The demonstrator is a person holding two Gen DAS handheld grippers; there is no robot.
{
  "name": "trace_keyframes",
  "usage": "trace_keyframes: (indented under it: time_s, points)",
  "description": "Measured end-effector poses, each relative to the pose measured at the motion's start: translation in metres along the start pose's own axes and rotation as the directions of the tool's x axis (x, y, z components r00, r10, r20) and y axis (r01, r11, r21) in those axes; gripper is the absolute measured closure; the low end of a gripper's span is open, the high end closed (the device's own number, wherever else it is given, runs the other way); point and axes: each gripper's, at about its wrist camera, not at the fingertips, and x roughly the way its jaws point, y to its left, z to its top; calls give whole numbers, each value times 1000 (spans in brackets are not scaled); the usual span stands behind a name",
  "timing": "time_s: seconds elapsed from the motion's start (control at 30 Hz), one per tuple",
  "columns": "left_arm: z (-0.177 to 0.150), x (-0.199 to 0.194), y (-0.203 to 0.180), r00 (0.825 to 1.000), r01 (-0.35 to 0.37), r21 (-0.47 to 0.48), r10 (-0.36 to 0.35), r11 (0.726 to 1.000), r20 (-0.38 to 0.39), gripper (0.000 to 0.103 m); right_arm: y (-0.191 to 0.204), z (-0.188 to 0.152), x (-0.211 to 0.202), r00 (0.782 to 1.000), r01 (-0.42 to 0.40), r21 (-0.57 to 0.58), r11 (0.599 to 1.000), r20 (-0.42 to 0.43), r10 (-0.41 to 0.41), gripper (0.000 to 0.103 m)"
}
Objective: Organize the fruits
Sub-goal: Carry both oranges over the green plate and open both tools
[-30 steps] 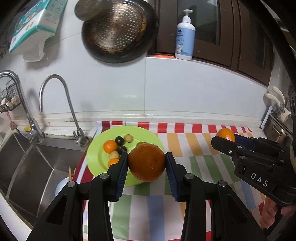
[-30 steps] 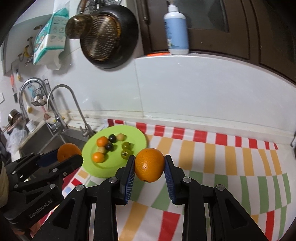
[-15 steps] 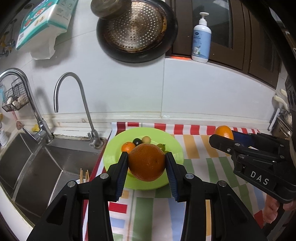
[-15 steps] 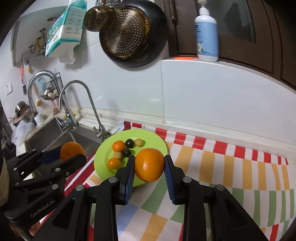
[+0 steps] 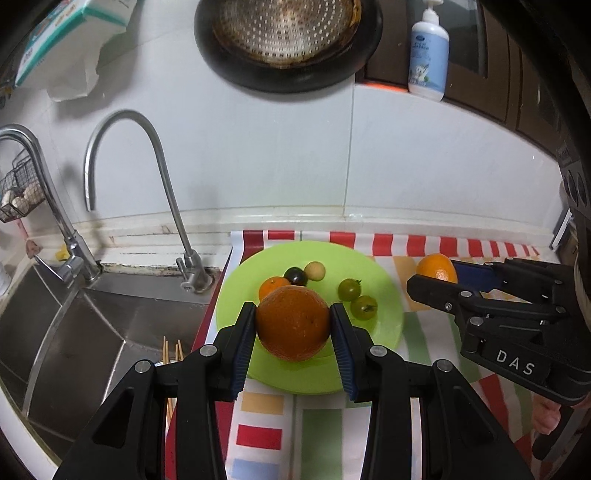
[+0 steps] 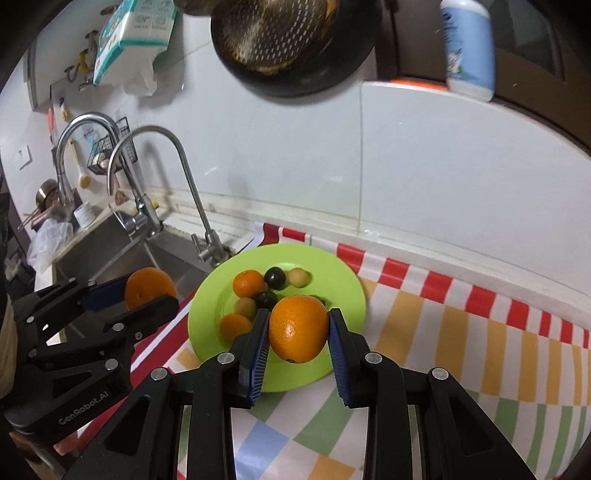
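Note:
My left gripper [image 5: 293,328] is shut on a dark orange [image 5: 293,324] and holds it above the near part of a green plate [image 5: 384,295]. My right gripper [image 6: 298,328] is shut on a brighter orange [image 6: 298,323] above the plate's near right part [image 6: 343,284]. The plate holds small fruits: a mandarin [image 6: 248,283], dark round fruits [image 6: 275,277], green tomatoes [image 5: 349,289] and a pale one [image 5: 314,270]. Each gripper shows in the other's view: the right [image 5: 436,271] at the right, the left [image 6: 149,286] at the left over the sink edge.
A steel sink [image 5: 74,325] with two taps [image 5: 162,177] lies left of the plate. A striped cloth [image 6: 461,332] covers the counter. A pan [image 5: 288,40], a soap bottle [image 5: 428,55] and a tissue pack [image 5: 70,33] are on the wall behind. Chopsticks [image 5: 170,350] stand by the sink.
Both grippers, each still holding its orange, have moved left and closer to the green plate; the plate now sits right under both oranges.

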Motion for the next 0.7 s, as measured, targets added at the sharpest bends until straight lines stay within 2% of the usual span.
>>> trace_keyframes:
  time_s: [0.33, 0.6, 0.63, 0.7]
  points:
    - [-5, 37, 15, 999, 13, 69, -10, 998, -53, 64, 12, -2, 44, 996, -50, -20, 999, -73, 48, 71]
    - [-4, 67, 23, 994, 42, 90, -33, 995, -100, 64, 13, 1, 75, 991, -78, -20, 997, -112, 76, 71]
    - [-4, 70, 24, 994, 50, 88, -41, 995, -105, 64, 12, 3, 78, 990, -79, -16, 997, -118, 77, 70]
    - [-3, 77, 25, 991, 64, 89, -53, 994, -123, 64, 9, 5, 81, 992, -70, -5, 998, -108, 69, 55]
